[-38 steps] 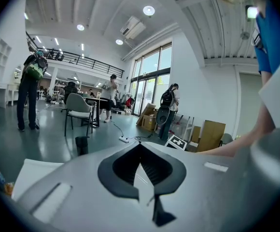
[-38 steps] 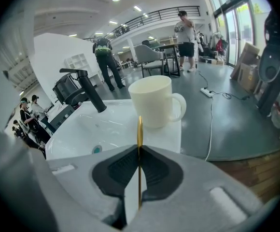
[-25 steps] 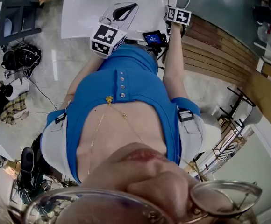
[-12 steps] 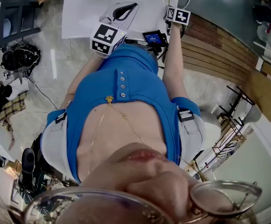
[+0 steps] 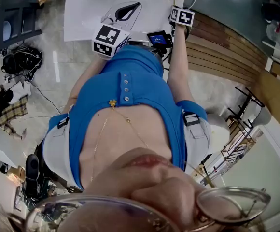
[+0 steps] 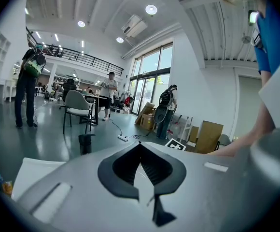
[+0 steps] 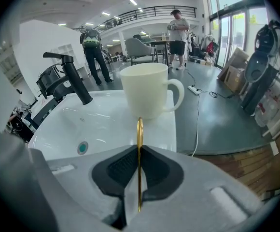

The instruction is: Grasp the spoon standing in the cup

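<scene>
— Right claw [image 7: 139, 149] is pinched tight on the spoon [image 7: 139, 129]! Gold, edge-on, upright between the jaws, out of the cup [image 7: 147, 88].
— Where's the cup?
— Dead ahead at 12 o'clock, white, handle to 3, standing on the rim of a white sink [image 7: 106, 122]. Black tap [image 7: 71, 76] at 10.
— Left claw [image 6: 141, 149]?
— Jaws together, nothing in them, aimed across a big bright hall. Glossy grey floor [image 6: 48, 139], a chair [image 6: 77, 111] at 9, people [image 6: 110, 93] standing about, tall windows [image 6: 152, 76] at 12.
</scene>
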The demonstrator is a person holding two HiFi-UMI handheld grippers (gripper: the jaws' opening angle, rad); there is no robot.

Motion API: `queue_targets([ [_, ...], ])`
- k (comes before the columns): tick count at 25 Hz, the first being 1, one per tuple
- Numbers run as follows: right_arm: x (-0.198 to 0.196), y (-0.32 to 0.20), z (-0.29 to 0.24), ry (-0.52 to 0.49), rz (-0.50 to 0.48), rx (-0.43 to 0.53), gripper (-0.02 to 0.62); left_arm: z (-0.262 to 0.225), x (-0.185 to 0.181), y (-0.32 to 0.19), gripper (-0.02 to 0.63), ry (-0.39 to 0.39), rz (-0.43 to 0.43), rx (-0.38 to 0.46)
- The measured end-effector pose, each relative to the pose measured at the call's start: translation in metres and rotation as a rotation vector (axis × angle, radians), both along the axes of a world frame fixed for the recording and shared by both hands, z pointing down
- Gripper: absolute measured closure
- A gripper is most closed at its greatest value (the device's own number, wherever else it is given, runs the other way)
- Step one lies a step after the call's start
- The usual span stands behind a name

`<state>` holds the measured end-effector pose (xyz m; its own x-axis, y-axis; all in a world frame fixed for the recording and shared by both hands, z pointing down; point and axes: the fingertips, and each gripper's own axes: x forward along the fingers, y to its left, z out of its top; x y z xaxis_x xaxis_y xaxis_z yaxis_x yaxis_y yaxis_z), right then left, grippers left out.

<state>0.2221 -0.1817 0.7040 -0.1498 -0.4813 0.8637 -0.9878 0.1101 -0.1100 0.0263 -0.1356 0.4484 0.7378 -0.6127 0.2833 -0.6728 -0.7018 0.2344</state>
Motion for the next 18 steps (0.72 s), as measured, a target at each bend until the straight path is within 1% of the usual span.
queue_targets([
  [8, -0.0029, 0.0012, -0.0011, 0.014, -0.002, 0.010, 0.572, -0.0001, -0.0002, 0.0012, 0.606, 0.001, 0.001, -0.003],
  [18, -0.0064, -0.0008, 0.0004, 0.004, -0.014, 0.012, 0.569, 0.0017, -0.0006, 0.0012, 0.606, -0.001, -0.004, -0.004],
])
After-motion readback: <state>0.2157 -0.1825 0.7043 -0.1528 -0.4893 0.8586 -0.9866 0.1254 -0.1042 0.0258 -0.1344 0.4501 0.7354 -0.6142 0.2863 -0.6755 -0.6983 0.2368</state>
